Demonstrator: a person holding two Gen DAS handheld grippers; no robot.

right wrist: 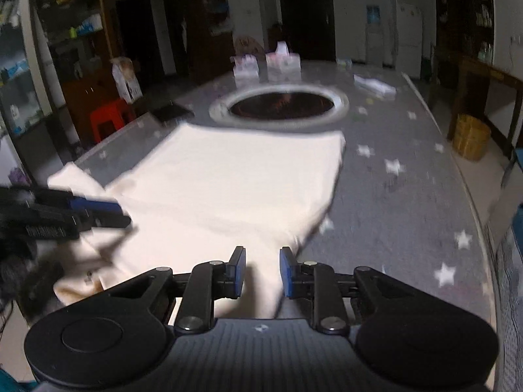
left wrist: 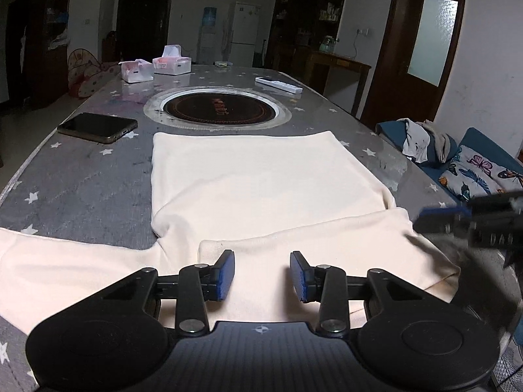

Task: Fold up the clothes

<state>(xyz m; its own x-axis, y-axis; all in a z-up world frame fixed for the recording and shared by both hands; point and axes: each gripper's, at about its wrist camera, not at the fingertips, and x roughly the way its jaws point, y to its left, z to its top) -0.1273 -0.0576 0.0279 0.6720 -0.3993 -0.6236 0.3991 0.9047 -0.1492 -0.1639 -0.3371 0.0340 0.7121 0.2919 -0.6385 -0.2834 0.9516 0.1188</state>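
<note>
A cream long-sleeved top (left wrist: 261, 179) lies flat on the grey star-print table (left wrist: 81, 189), hem toward the far side. One sleeve is folded across the near part of the body. The other sleeve (left wrist: 49, 261) stretches out to the left. My left gripper (left wrist: 262, 274) hovers open over the folded sleeve near the collar, holding nothing. In the blurred right wrist view, my right gripper (right wrist: 262, 271) is open above the top's (right wrist: 245, 179) near right corner, with cloth showing in the gap. Each gripper appears side-on in the other's view: the right gripper (left wrist: 434, 220) and the left gripper (right wrist: 121, 214).
Beyond the top are a round inset cooktop (left wrist: 217, 109), a dark phone (left wrist: 98, 127) at the left, two tissue boxes (left wrist: 171, 63) and a white remote (left wrist: 278, 85). A blue sofa with loose clothes (left wrist: 421, 143) lines the right edge. A red stool (right wrist: 111, 117) stands left.
</note>
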